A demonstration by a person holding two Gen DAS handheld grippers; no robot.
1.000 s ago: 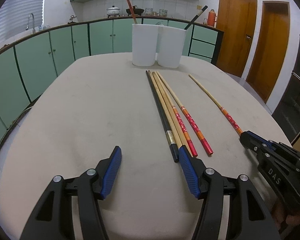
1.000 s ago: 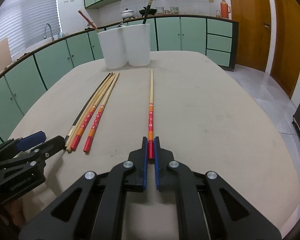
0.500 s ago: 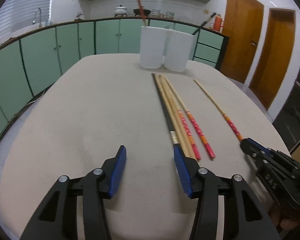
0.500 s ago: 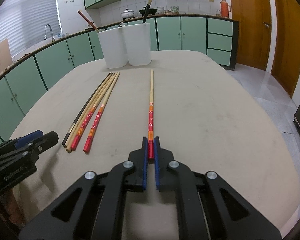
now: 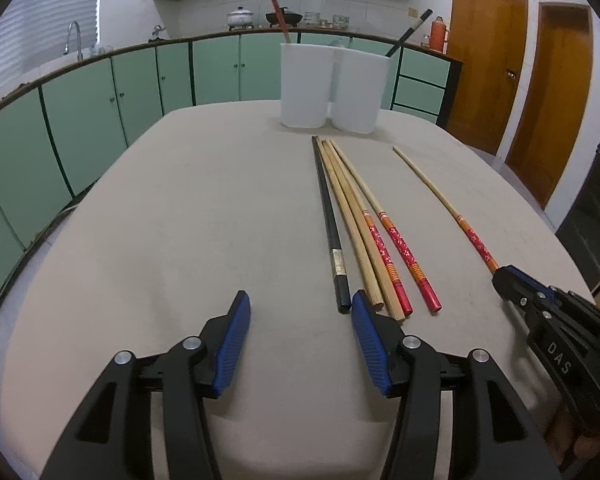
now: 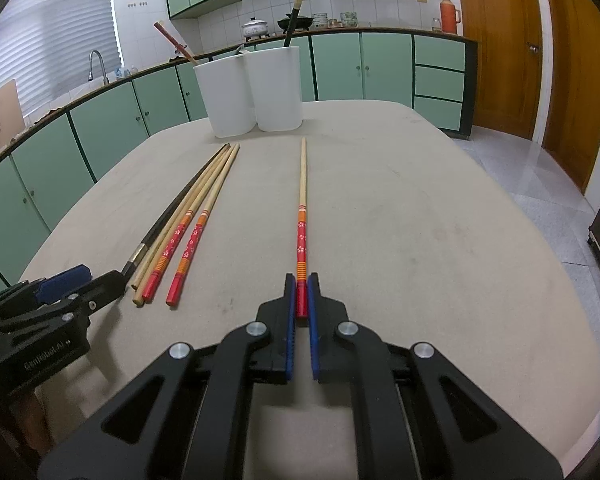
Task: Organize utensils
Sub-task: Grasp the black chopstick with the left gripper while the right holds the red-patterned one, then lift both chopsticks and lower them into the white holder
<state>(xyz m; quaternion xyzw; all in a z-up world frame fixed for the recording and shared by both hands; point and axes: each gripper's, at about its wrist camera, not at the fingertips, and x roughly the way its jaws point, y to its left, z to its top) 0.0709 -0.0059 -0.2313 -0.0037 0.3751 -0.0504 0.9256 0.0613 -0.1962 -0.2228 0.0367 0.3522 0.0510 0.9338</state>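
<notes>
On the table [image 5: 180, 220]: five chopsticks, namely one black chopstick [image 5: 329, 224], one plain bamboo chopstick [image 5: 346, 216], three red-handled chopsticks [image 5: 404, 254]. Two white containers [image 5: 304, 84], each holding one chopstick.

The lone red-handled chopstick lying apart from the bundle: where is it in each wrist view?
Left wrist: lone chopstick at right, running down to the right gripper.
Right wrist: centre, red end clamped between the blue pads.
Shared landmark: two white containers at the table's far end.

green cabinets [image 5: 216, 72] | wooden door [image 5: 486, 68] | faucet [image 6: 99, 65] | orange thermos [image 6: 449, 15]
</notes>
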